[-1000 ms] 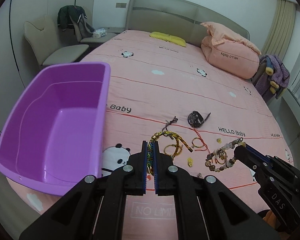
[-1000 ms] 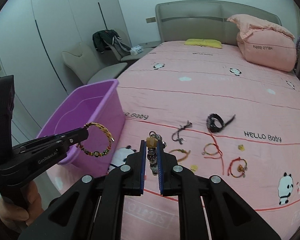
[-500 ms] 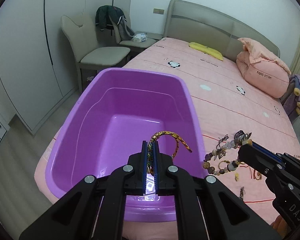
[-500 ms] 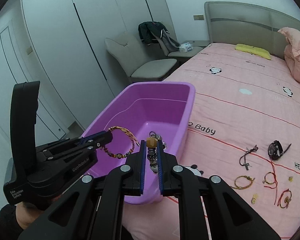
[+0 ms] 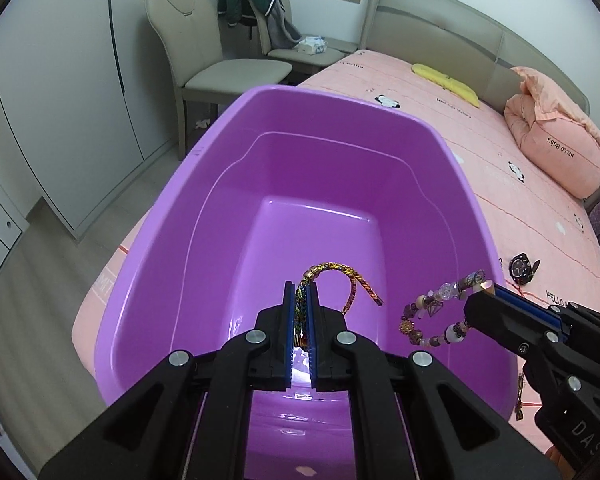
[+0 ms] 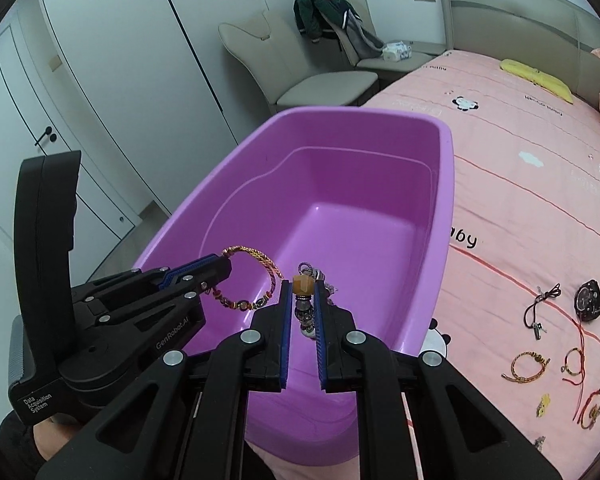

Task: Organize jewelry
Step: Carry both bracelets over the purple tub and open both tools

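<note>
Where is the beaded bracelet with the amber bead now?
The beaded bracelet with the amber bead is clamped in the right gripper, hanging over the purple plastic tub, right of the braided gold bracelet.

walls: white | wardrobe doors (image 6: 100, 80): white, dark seams | floor (image 5: 40, 272): pale wood | chairs (image 5: 220, 60): two, beige, jacket (image 5: 252, 0) over farther one | bed (image 5: 500, 152): pink panda sheet, beige headboard (image 5: 440, 28), yellow pillow (image 5: 446, 84), folded pink duvet (image 5: 556, 148)
</note>
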Motion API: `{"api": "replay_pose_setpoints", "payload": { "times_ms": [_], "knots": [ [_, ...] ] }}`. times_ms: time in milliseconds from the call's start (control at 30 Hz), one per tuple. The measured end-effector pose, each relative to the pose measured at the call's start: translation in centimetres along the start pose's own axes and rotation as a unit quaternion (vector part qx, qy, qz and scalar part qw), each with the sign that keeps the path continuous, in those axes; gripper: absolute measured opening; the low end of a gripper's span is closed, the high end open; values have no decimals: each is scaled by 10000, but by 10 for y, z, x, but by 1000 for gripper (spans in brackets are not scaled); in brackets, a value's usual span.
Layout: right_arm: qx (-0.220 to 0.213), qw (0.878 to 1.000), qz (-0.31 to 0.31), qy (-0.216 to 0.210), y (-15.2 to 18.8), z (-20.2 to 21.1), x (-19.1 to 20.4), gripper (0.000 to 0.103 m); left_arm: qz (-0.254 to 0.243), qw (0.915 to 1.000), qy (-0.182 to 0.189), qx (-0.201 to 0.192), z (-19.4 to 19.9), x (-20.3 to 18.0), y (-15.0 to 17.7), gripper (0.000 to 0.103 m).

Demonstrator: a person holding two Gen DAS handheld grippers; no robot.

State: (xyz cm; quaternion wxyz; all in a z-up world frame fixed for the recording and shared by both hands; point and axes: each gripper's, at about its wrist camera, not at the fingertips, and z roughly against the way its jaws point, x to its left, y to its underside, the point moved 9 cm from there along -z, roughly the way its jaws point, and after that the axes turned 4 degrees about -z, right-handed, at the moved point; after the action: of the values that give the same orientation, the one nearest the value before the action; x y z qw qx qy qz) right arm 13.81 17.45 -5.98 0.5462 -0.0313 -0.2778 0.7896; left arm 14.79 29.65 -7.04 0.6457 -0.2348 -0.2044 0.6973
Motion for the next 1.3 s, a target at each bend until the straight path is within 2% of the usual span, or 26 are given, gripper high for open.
{"api": "replay_pose_setpoints", "payload": {
  "times_ms": [167,200,267,300,333,500,900,1067,1133,1300],
  "knots": [
    [163,9997,38,172,7,-13,-5,11,-31,9999,-55,119,-8,-1,3,7],
    [184,9996,49,210,7,-14,-7,11,-36,9999,-105,122,-8,0,4,13],
    [189,9994,56,282,9,-14,-10,14,-63,9997,-235,78,-6,0,4,39],
    [169,9993,61,334,9,-12,-12,27,-51,9995,-298,17,-4,0,4,63],
    [111,9992,84,365,8,-9,-13,36,-30,9993,-354,-75,-1,2,4,70],
    [-73,9988,127,472,7,5,-18,37,81,9986,-525,-75,5,9,6,69],
    [-160,9989,-22,442,15,22,-30,39,14,9983,-573,-77,18,-2,11,73],
    [-291,9986,-83,425,15,37,-33,44,-34,9984,-540,-157,29,-13,11,78],
    [-353,9981,-130,485,16,45,-39,47,-34,9981,-575,-200,33,-17,11,86],
    [-531,9967,-223,571,24,67,-53,52,-39,9984,-511,-255,44,-31,11,90]
  ]
}}
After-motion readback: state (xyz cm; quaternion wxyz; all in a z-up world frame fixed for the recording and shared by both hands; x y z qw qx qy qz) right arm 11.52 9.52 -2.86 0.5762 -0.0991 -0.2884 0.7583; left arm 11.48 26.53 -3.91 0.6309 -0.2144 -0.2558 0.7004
